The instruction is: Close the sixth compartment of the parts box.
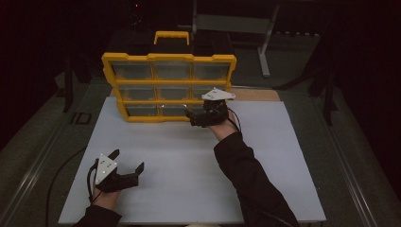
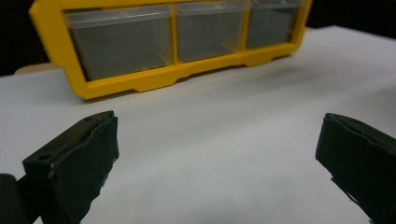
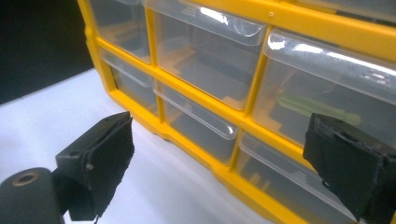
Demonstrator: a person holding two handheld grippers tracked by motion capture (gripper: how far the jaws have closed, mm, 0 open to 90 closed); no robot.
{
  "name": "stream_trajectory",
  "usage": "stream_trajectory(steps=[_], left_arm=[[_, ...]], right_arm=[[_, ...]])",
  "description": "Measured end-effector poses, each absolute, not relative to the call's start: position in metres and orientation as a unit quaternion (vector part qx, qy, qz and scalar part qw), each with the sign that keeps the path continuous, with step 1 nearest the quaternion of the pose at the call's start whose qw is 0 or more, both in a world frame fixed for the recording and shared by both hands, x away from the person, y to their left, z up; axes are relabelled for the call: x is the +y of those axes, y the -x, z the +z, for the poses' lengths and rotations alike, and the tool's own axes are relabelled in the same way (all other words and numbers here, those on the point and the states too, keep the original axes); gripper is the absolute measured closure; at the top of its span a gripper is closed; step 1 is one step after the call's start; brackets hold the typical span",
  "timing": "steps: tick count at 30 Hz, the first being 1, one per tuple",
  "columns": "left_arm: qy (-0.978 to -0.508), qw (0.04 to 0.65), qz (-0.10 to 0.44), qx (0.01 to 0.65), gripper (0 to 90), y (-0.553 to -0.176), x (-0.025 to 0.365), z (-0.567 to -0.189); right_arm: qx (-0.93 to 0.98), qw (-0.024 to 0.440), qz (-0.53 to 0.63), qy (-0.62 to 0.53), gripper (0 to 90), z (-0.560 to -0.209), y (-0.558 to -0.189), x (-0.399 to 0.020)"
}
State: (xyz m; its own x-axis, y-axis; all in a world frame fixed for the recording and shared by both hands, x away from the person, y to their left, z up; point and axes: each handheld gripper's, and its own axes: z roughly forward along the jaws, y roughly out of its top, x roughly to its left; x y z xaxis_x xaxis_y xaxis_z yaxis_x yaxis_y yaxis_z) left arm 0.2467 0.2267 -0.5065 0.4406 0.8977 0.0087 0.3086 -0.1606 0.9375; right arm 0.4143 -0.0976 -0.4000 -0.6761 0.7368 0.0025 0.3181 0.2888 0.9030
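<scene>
A yellow organizer [image 1: 170, 57] with clear plastic drawers in three rows stands upright at the far side of the white board [image 1: 189, 161]. My right gripper [image 1: 191, 119] is at its lower right corner, open, with nothing between the jaws. In the right gripper view the gripper [image 3: 219, 158] points at the drawers in the yellow frame [image 3: 187, 91], and a pale green item [image 3: 317, 109] lies inside one drawer. My left gripper [image 1: 128, 159] rests at the near left of the board, open and empty. In the left gripper view the gripper [image 2: 215, 154] faces the organizer's bottom row [image 2: 163, 79] from a distance.
The board lies on a grey table. A wooden strip [image 1: 255, 94] shows behind the board at the right. A metal stand [image 1: 265, 42] is at the back. A black cable [image 1: 61, 170] trails off the left side. The surroundings are dark.
</scene>
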Motion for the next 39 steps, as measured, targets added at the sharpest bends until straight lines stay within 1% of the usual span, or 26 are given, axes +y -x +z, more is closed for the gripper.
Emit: stream_trajectory(steps=[3,4,5,6,7,9,10,13,15,21,30,39], left_arm=[[-0.701,0.484,0.310,0.422,0.3,-0.246,0.227,-0.506],[-0.692,0.494,0.305,0.429,0.3,-0.245,0.228,-0.506],[-0.687,0.506,0.303,0.425,0.3,-0.245,0.229,-0.506],[-0.687,0.506,0.303,0.425,0.3,-0.245,0.229,-0.506],[-0.688,0.501,0.304,0.427,0.3,-0.245,0.228,-0.505],[-0.686,0.510,0.286,0.433,0.3,-0.246,0.229,-0.508],[-0.690,0.503,0.290,0.433,0.3,-0.247,0.228,-0.509],[-0.692,0.501,0.293,0.429,0.3,-0.246,0.227,-0.509],[-0.694,0.499,0.301,0.423,0.3,-0.245,0.226,-0.508],[-0.694,0.495,0.304,0.425,0.3,-0.245,0.227,-0.508],[-0.692,0.493,0.307,0.428,0.3,-0.245,0.227,-0.508],[-0.693,0.493,0.307,0.427,0.3,-0.245,0.227,-0.508]], right_arm=[[0.775,0.217,0.495,-0.328,8.7,-0.399,-0.410,-0.098],[0.780,0.217,0.495,-0.314,8.7,-0.397,-0.409,-0.097],[0.782,0.211,0.495,-0.313,8.7,-0.395,-0.408,-0.097],[0.780,0.197,0.505,-0.313,8.7,-0.393,-0.407,-0.096],[0.783,0.190,0.510,-0.302,8.7,-0.391,-0.406,-0.094],[0.782,0.183,0.519,-0.294,8.7,-0.387,-0.403,-0.092],[0.777,0.174,0.531,-0.290,8.7,-0.386,-0.402,-0.091],[0.785,0.182,0.526,-0.274,8.7,-0.383,-0.399,-0.089],[0.785,0.175,0.530,-0.270,8.7,-0.382,-0.397,-0.090],[0.787,0.173,0.530,-0.263,8.8,-0.382,-0.394,-0.094],[0.798,0.176,0.537,-0.212,8.8,-0.380,-0.373,-0.111],[0.800,0.169,0.539,-0.205,8.8,-0.383,-0.359,-0.132]])
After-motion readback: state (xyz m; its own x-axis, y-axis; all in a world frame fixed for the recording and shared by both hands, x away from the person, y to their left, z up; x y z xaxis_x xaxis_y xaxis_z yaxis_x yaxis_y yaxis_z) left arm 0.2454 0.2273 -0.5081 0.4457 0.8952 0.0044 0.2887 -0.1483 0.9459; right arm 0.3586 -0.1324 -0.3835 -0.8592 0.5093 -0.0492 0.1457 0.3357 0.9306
